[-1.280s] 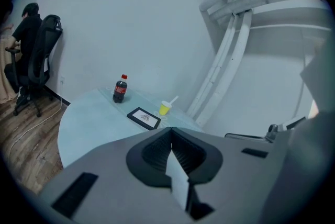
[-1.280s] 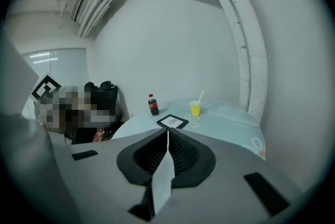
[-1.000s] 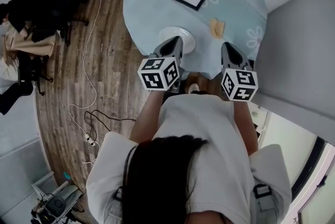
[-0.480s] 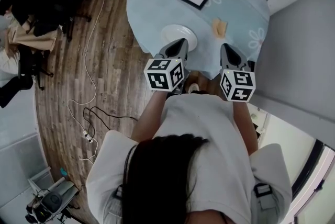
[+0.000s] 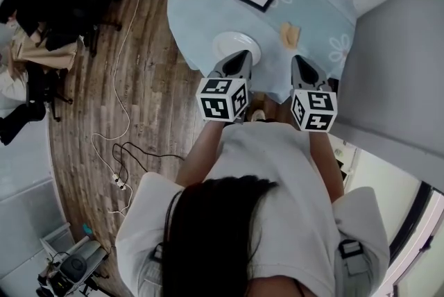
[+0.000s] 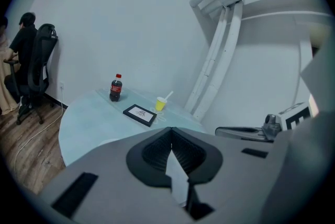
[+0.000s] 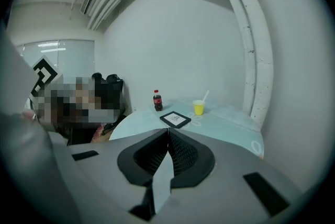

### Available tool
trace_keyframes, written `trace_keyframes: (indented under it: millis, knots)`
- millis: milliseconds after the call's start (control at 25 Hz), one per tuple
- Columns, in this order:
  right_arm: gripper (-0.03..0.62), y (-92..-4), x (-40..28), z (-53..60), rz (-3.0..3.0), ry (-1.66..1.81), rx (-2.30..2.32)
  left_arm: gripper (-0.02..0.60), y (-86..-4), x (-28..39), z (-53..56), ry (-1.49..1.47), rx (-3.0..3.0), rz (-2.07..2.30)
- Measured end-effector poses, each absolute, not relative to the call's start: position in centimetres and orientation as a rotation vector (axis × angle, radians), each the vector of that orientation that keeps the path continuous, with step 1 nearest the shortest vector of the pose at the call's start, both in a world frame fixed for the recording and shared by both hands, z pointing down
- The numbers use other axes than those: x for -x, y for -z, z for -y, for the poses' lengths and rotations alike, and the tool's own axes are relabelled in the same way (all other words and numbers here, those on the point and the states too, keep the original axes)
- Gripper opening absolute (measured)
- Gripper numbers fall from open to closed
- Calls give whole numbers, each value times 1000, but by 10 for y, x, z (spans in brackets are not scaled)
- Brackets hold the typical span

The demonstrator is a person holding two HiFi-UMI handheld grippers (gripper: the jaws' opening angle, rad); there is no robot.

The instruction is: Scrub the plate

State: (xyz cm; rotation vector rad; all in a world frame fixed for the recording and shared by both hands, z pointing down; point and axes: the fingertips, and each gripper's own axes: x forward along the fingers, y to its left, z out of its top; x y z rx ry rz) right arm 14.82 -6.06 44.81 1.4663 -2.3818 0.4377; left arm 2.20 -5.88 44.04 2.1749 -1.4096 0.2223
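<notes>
head view: plate (image 5: 231, 46) just beyond left gripper (image 5: 241, 56); gripper views alone show fingers (image 6: 157, 152) together, left and right gripper (image 7: 167, 133).

the person wears a white short-sleeved shirt (image 5: 274, 171) under long dark hair (image 5: 215, 233), while the left gripper (image 5: 243, 54) and right gripper (image 5: 297, 60) are grey with black ribbed pads (image 6: 157, 150), each carrying behind its jaws a white cube (image 5: 222, 98) with black square markers.
</notes>
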Motion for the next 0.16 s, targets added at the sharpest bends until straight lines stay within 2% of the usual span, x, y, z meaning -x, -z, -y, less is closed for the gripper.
trace_keyframes:
  millis: [160]
  knots:
    - [34, -445, -143, 59, 2388, -420, -1450, 11, -437, -24, 56, -226, -2185, 1418]
